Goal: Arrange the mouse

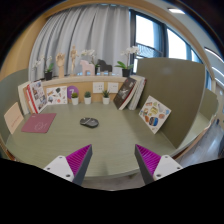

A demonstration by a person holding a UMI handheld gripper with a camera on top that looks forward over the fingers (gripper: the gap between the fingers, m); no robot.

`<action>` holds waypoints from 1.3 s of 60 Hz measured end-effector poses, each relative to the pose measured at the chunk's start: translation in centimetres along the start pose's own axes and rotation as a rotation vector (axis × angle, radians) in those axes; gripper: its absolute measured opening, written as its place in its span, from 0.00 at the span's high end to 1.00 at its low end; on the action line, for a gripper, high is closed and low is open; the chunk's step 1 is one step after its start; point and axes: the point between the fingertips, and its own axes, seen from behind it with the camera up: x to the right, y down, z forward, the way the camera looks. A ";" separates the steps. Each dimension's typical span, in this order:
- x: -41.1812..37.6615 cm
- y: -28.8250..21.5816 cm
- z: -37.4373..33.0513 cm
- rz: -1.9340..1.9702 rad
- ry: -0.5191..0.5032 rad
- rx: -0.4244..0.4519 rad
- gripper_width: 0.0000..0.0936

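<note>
Closest to us are our two fingers, their magenta pads [72, 162] spread wide with nothing between them; the gripper [110, 163] holds nothing and hangs above the near edge of the round table [120, 135]. Between the fingers we see only bare grey-green tabletop.

Further on, past the middle of the table, lies the mouse [89, 122], a small dark shape resting flat on the surface. This is the relation our next move turns on: the mouse sits well ahead of the fingers and a little to the left of the line that runs out between them, so we judge that we must go forward and slightly left, then down, to bring it between the pads. Its long axis seems to run roughly crosswise to our fingers, though it is too small for us to be sure, so we cannot say whether the wrist needs a turn.

Left of the mouse, near the table's edge, a pink mat [38, 123] lies flat, perhaps where the mouse belongs. To the right a picture card [154, 114] leans up. Beyond the table a shelf carries small potted plants [87, 97] and propped books [37, 96], and behind them hang pale curtains [95, 35] beside a window [165, 40]
</note>
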 end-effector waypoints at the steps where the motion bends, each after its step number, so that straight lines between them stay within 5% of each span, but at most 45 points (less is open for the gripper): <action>1: -0.6 0.5 0.5 -0.006 -0.012 -0.004 0.07; 15: -6.5 1.6 9.4 -0.040 -0.186 -0.046 0.07; 53: -11.5 -3.7 29.3 -0.129 -0.348 -0.141 0.10; 61: -10.8 -4.7 31.3 -0.111 -0.324 -0.154 0.22; 68: -9.8 -5.2 32.5 -0.082 -0.285 -0.173 0.43; 78: -9.5 -5.2 32.8 -0.071 -0.258 -0.184 0.50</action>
